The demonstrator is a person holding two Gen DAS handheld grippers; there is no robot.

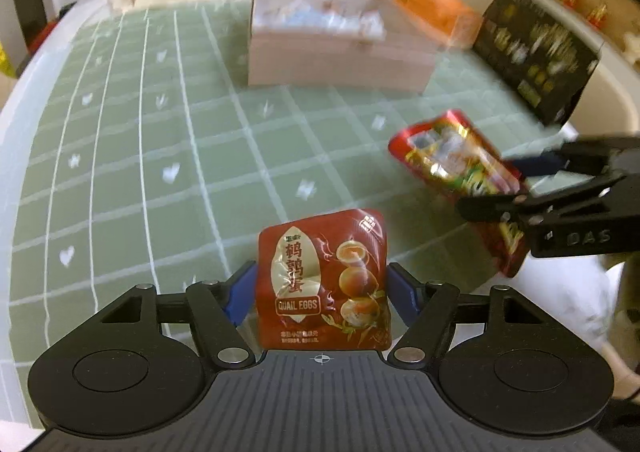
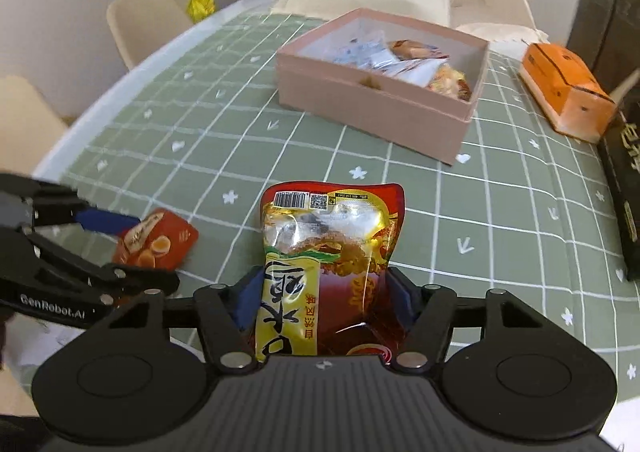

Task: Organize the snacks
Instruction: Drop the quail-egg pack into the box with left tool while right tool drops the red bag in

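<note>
Left gripper pinches the quail egg packet, right gripper clamps the chicken pouch; either slick pack may slip before the pink box at twelve o'clock, though pad contact looks partly hidden.

Soft even room light, no hard shadows. Left wrist view smeared by motion blur, pink box fuzzy (right wrist view sharper). Glare on foil packet. Fisheye bends tablecloth grid at edges.
</note>
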